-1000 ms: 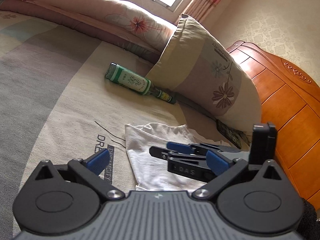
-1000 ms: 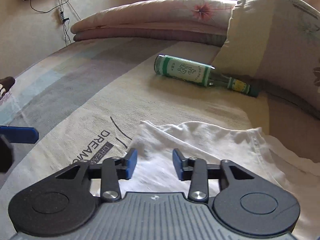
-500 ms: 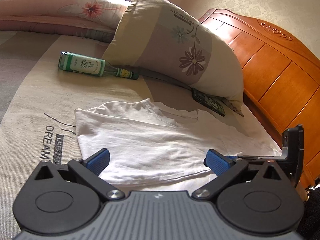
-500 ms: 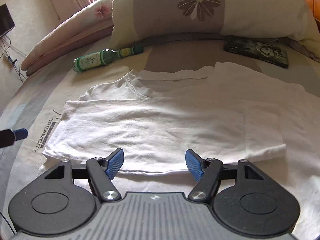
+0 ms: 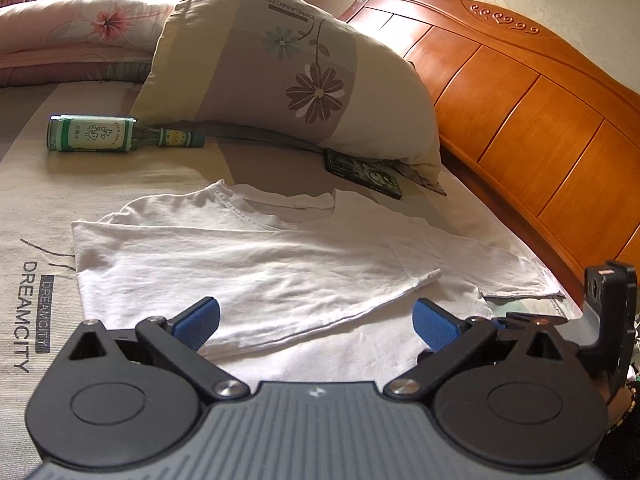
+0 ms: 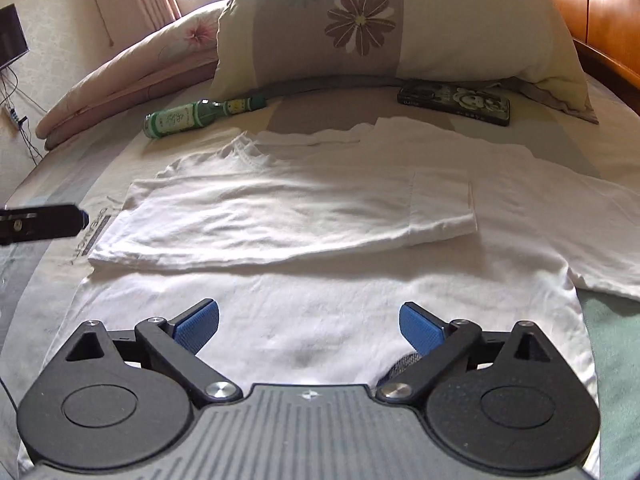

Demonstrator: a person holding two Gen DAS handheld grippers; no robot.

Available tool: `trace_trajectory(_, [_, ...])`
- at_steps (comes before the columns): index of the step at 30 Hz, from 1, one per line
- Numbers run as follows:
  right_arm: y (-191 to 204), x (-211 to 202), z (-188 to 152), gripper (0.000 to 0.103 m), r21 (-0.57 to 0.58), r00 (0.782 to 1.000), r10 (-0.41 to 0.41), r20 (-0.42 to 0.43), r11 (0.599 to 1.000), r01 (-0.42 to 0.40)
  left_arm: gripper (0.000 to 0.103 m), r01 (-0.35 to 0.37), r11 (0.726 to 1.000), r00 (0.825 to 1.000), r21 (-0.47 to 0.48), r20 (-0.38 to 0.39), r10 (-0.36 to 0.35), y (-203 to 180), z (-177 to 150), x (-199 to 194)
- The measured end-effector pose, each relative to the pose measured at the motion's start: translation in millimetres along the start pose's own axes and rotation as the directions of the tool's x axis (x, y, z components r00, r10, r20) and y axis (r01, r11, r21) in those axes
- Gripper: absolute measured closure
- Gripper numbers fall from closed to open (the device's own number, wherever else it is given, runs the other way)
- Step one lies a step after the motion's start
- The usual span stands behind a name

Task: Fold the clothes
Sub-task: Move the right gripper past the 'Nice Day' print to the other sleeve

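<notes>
Shirt (image 6: 320,208) lies flat on bed (image 5: 36,208), one side folded inward; left gripper (image 5: 316,320) and right gripper (image 6: 310,322) both spread wide, holding nothing.

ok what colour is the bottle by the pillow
Green bottle with a white label, clearest in the left wrist view.

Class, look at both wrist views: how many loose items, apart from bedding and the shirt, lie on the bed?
2. A green bottle lies on its side beyond the white T-shirt, left of the pillow. A phone lies at the pillow's foot, right. Others may be hidden.
</notes>
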State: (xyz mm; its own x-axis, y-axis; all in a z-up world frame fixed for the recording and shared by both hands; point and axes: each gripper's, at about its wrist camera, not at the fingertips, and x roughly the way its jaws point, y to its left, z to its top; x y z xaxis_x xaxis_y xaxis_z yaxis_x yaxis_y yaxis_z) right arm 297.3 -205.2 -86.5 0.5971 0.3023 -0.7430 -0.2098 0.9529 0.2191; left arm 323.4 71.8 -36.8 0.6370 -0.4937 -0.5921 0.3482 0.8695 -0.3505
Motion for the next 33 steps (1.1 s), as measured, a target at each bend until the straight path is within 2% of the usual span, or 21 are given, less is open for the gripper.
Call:
trace_trajectory(4, [-4.2, -11.9, -39.7, 0.003, -0.007, 0.995, -0.052, -0.083, 0.999, 0.051, 0.001, 0.024, 0.999, 1.0, 0.045, -0.007, -0.024, -16.0, -1.5, 2.6])
trace_trajectory(7, [-7.0, -34.1, -58.4, 0.001, 0.01, 0.99, -0.122, -0.076, 0.992, 0.123, 0.001, 0.026, 0.997, 1.0, 0.072, -0.013, -0.026, -24.4, -3.0, 4.5])
trace_trajectory(8, [-7.2, -40.9, -62.0, 0.001, 0.029, 0.991, -0.122, -0.06, 0.992, 0.124, 0.001, 0.026, 0.997, 1.0, 0.075, -0.016, -0.025, -26.0, -3.4, 5.4])
trace_trajectory(10, [-5.4, -48.5, -66.9, 0.001, 0.061, 0.997, -0.067, -0.039, 0.996, 0.069, 0.001, 0.026, 0.997, 0.999, 0.079, -0.021, -0.024, -28.3, -4.1, 7.3])
trace_trajectory(13, [3.9, -45.1, -70.6, 0.0, 0.032, 0.999, 0.005, -0.049, 0.999, -0.003, 0.001, 0.029, 0.996, 0.999, 0.09, -0.029, -0.027, -32.8, -5.4, 9.2])
trace_trajectory(15, [-0.1, -40.0, -75.3, 0.0, 0.037, 0.998, -0.018, -0.065, 0.999, 0.02, 0.001, 0.037, 0.994, 0.999, 0.1, -0.033, -0.034, -36.4, -6.4, 10.0])
trace_trajectory(17, [-8.6, -44.5, -76.4, 0.0, 0.068, 0.999, -0.027, -0.04, 0.997, 0.03, 0.001, 0.049, 0.992, 0.998, 0.115, -0.037, -0.045, -40.9, -7.4, 10.4])
trace_trajectory(19, [-18.3, -49.1, -70.1, 0.0, 0.107, 0.996, -0.079, -0.026, 0.991, 0.082, 0.001, 0.064, 0.99, 0.997, 0.125, -0.041, -0.059, -44.9, -8.4, 11.2])
trace_trajectory(24, [-29.2, -49.1, -52.6, 0.0, 0.121, 0.996, -0.082, 0.031, 0.99, 0.078, 0.001, 0.068, 0.985, 0.997, 0.161, -0.056, -0.059, -55.3, -10.8, 14.0])
trace_trajectory(26, [-30.3, -44.5, -51.3, 0.0, 0.127, 0.996, -0.083, 0.027, 0.989, 0.079, 0.001, 0.07, 0.983, 0.996, 0.169, -0.06, -0.06, -58.5, -11.7, 15.1])
trace_trajectory(30, [-37.0, -38.1, -61.2, 0.0, 0.143, 0.992, -0.117, -0.035, 0.982, 0.121, 0.001, 0.085, 0.977, 0.994, 0.194, -0.077, -0.072, -68.7, -15.5, 18.1])
trace_trajectory(33, [-50.5, -49.8, -63.0, 0.0, 0.185, 0.992, -0.125, -0.014, 0.975, 0.125, 0.001, 0.102, 0.97, 0.992, 0.222, -0.089, -0.084, -79.0, -18.4, 19.8])
